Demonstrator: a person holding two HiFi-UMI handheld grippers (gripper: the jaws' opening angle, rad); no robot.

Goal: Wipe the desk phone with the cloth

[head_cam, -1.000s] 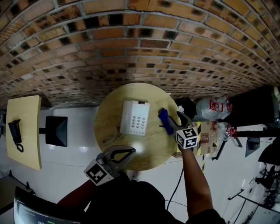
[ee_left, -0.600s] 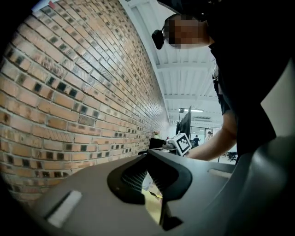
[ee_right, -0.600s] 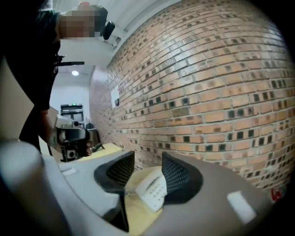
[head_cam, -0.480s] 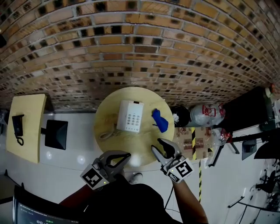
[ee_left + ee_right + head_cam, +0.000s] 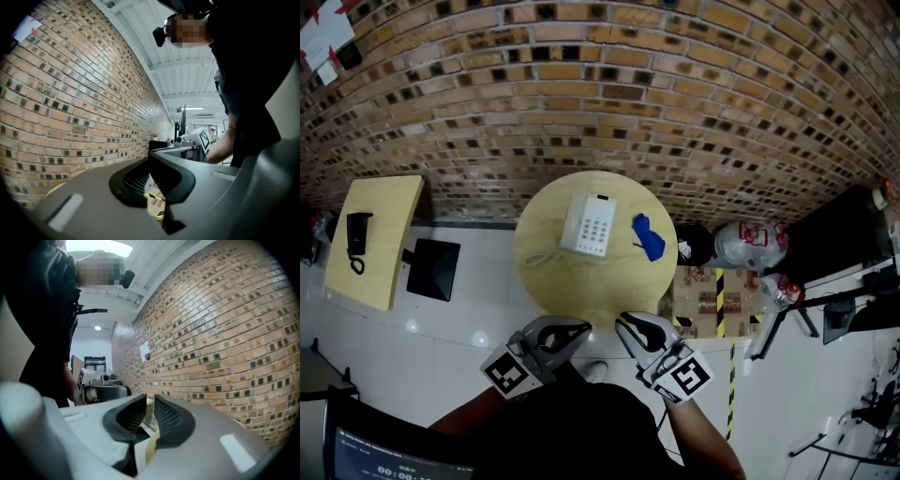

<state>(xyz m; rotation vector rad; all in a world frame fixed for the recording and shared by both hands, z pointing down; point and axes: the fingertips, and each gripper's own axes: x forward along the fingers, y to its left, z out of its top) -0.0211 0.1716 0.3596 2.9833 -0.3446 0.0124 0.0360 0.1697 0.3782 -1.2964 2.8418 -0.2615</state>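
Observation:
A white desk phone (image 5: pixel 589 225) lies on the round wooden table (image 5: pixel 572 277), its cord trailing to the left. A crumpled blue cloth (image 5: pixel 649 236) lies on the table just right of the phone, free of both grippers. My left gripper (image 5: pixel 581 326) (image 5: pixel 150 160) is held close to my body past the table's near edge, jaws together and empty. My right gripper (image 5: pixel 624 324) (image 5: pixel 150 401) hovers beside it, also off the table. Its jaws are closing, a narrow gap still shows between the pads, and nothing is between them.
A brick wall (image 5: pixel 581 94) curves behind the table. At the left stands a square yellow table (image 5: pixel 380 253) with a black phone (image 5: pixel 356 234), and a black seat (image 5: pixel 432 269). A plastic bag (image 5: pixel 750 244) and striped floor tape (image 5: pixel 712 300) are at the right.
My right gripper has left the blue cloth on the table, drawn back toward my body and narrowed its jaws. The view has pulled away from the table. The left gripper stays shut.

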